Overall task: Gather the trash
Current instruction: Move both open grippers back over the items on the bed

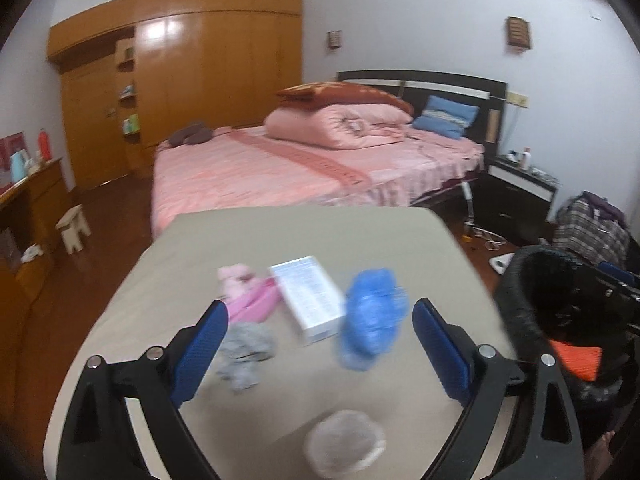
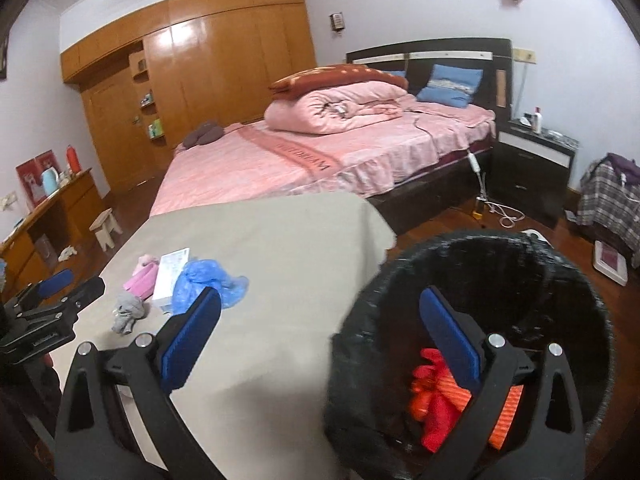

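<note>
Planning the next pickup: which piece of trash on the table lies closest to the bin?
The crumpled blue plastic bag. It lies on the bin side of the cluster; the white box, pink wrapper and grey wad all sit farther away.

Right gripper (image 2: 320,334) jaws wide apart, empty, straddling the rim of the black-lined round bin (image 2: 560,280) holding red and orange waste (image 2: 436,408). Blue crumpled plastic (image 2: 208,280) on beige surface (image 2: 280,240).

Both wrist views face bed (image 1: 316,168) — share table (image 2: 280,240), bin (image 2: 560,280).
</note>
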`<state>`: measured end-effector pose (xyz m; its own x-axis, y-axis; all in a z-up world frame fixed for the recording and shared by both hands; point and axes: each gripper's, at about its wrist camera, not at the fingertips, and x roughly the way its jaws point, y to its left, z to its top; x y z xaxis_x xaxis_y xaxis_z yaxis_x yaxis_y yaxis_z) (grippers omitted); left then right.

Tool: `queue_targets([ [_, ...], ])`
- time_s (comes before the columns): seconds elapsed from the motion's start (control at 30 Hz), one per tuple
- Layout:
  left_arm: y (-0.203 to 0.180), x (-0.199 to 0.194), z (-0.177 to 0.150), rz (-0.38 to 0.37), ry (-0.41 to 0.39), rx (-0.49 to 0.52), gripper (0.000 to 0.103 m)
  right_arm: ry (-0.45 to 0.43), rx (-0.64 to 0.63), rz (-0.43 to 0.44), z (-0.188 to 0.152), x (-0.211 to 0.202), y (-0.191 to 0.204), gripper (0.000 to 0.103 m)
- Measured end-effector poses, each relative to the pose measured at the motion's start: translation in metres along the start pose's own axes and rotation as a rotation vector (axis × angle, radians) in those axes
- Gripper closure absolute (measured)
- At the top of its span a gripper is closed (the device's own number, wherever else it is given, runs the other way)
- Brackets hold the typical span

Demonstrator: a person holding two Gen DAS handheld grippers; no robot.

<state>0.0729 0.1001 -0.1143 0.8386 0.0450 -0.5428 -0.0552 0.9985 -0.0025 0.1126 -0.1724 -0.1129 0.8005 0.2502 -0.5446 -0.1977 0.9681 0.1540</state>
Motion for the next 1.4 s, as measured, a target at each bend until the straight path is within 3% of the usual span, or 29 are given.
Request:
queue_targets([
  [0.4,0.056,0.031,-0.027,0.095,0.081,-0.097,0.015,0.048,-0.066,0.037,-0.010,0.042,0.039,0.006],
  [1.0,0.077,0.100,-0.033,0.124,0.189,-0.164,0.016,0.106,-0.114,0.029,-0.019,0.086,0.059,0.006],
  [1.23,0.065,0.102,-0.037,0.014,0.209,-0.137,0.051,0.121,-0.122,0.045,-0.020,0.098,0.070,0.006],
  [1.4,0.068,0.097,-0.038,-0.007,0.195,-0.155,0.055,0.127,-0.124,0.067,-0.018,0.104,0.080,0.006],
])
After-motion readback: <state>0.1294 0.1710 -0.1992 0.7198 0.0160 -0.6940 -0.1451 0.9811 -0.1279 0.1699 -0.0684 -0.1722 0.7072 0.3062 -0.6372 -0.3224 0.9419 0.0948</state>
